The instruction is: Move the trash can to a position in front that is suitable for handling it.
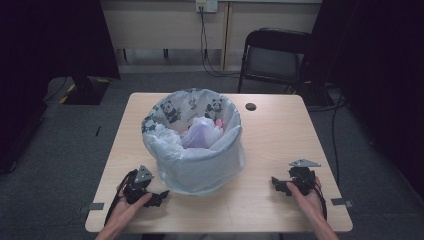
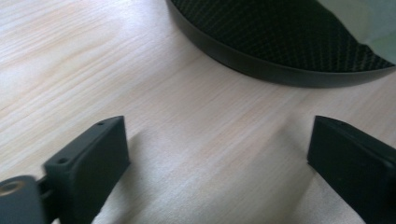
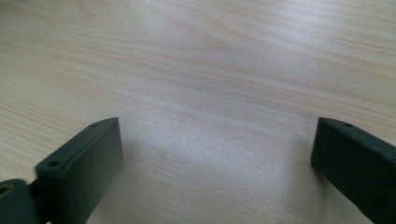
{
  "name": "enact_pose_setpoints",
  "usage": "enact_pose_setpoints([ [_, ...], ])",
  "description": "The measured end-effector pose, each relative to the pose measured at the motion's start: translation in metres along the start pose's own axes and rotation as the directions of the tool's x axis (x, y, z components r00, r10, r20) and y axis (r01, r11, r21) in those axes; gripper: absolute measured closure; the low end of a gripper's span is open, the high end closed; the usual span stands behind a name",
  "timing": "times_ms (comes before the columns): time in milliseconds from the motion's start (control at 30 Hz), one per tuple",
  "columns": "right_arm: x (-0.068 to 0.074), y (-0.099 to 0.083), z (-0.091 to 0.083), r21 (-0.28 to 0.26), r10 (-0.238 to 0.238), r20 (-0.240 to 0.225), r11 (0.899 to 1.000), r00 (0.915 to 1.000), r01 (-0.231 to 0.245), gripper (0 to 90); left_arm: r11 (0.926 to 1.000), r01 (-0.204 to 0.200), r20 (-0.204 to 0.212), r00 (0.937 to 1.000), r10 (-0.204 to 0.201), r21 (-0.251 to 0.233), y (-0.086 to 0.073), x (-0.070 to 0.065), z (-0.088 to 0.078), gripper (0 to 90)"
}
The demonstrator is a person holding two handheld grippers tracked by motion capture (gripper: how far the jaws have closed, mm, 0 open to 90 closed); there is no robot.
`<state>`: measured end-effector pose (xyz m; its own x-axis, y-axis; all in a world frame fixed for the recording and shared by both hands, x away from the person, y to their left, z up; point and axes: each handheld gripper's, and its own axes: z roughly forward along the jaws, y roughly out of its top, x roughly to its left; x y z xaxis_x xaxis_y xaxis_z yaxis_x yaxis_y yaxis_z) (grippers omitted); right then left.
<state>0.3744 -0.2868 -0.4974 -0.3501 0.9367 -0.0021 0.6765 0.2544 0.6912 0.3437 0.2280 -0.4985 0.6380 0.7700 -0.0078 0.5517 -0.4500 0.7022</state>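
While both hands rest at the near edge of the table (image 1: 270, 150), the left gripper (image 1: 159, 197) lies just beside the foot of the bin (image 1: 195, 170), its jaws wide apart and empty over bare wood; in the left gripper view the bin's dark mesh base (image 2: 280, 42) curves close ahead. Moving right, the bin stands mid-table, upright, lined with a pale bag (image 1: 172, 107) printed with pandas and folded over the rim, with crumpled lilac and pink plastic (image 1: 202, 132) inside. Likely trouble: the thin liner could tear or slip off the rim if pinched and pulled unevenly, and the light bin could tip or slide if nudged. Farther right, well apart from the bin, the right gripper (image 1: 278, 186) also lies with jaws spread, holding nothing.
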Motion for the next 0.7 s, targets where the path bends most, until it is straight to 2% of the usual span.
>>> enact_pose_setpoints([
  [67, 0.000, 0.002, -0.003, -0.016, -0.018, -0.013, 1.000, 0.9998, 0.018, 20.7, 1.0000, 0.004, -0.010, 0.9999, -0.004, 0.004, 0.001, 0.003, -0.003, 12.6],
  [100, 0.001, 0.003, -0.004, -0.032, -0.026, -0.022, 0.999, 0.9994, 0.025, 20.1, 0.9999, 0.014, -0.008, 0.9999, -0.014, 0.000, 0.001, 0.004, -0.004, 17.8],
  [133, 0.001, 0.004, -0.005, -0.041, -0.024, -0.029, 0.999, 0.9993, 0.023, 13.4, 0.9997, 0.024, -0.006, 0.9997, -0.024, 0.004, 0.001, 0.006, -0.005, 18.6],
  [200, 0.003, 0.009, -0.009, -0.069, -0.029, -0.054, 0.997, 0.9981, 0.026, 22.9, 0.9988, 0.049, 0.002, 0.9988, -0.049, -0.011, 0.002, 0.008, -0.008, 16.0],
  [267, 0.006, 0.012, -0.014, -0.105, -0.038, -0.094, 0.994, 0.9949, 0.028, 21.2, 0.9973, 0.062, -0.005, 0.9981, -0.062, -0.039, 0.003, 0.009, -0.014, 18.5],
  [333, 0.010, 0.018, -0.019, -0.143, -0.057, -0.135, 0.989, 0.9892, 0.037, 22.4, 0.9961, 0.063, 0.008, 0.9980, -0.062, -0.062, 0.004, 0.010, -0.019, 18.3],
  [400, 0.015, 0.024, -0.025, -0.178, -0.076, -0.153, 0.983, 0.9853, 0.048, 22.5, 0.9930, 0.089, 0.016, 0.9960, -0.088, -0.077, 0.006, 0.010, -0.024, 18.3],
  [567, 0.029, 0.043, -0.027, -0.215, -0.116, -0.244, 0.975, 0.9628, 0.063, 25.8, 0.9882, 0.120, 0.033, 0.9926, -0.117, -0.096, 0.015, 0.018, -0.036, 18.7],
  [600, 0.032, 0.049, -0.027, -0.218, -0.125, -0.256, 0.974, 0.9585, 0.069, 30.3, 0.9883, 0.118, 0.027, 0.9929, -0.116, -0.096, 0.019, 0.021, -0.039, 18.8],
  [633, 0.036, 0.055, -0.027, -0.229, -0.142, -0.276, 0.970, 0.9506, 0.079, 38.8, 0.9869, 0.123, 0.003, 0.9924, -0.123, -0.105, 0.022, 0.023, -0.042, 19.2],
  [667, 0.039, 0.061, -0.029, -0.241, -0.152, -0.291, 0.967, 0.9445, 0.081, 41.7, 0.9835, 0.135, -0.004, 0.9907, -0.136, -0.121, 0.024, 0.026, -0.045, 19.3],
  [700, 0.043, 0.067, -0.030, -0.260, -0.161, -0.293, 0.962, 0.9424, 0.084, 43.0, 0.9802, 0.146, 0.005, 0.9891, -0.147, -0.133, 0.027, 0.029, -0.048, 19.3],
])
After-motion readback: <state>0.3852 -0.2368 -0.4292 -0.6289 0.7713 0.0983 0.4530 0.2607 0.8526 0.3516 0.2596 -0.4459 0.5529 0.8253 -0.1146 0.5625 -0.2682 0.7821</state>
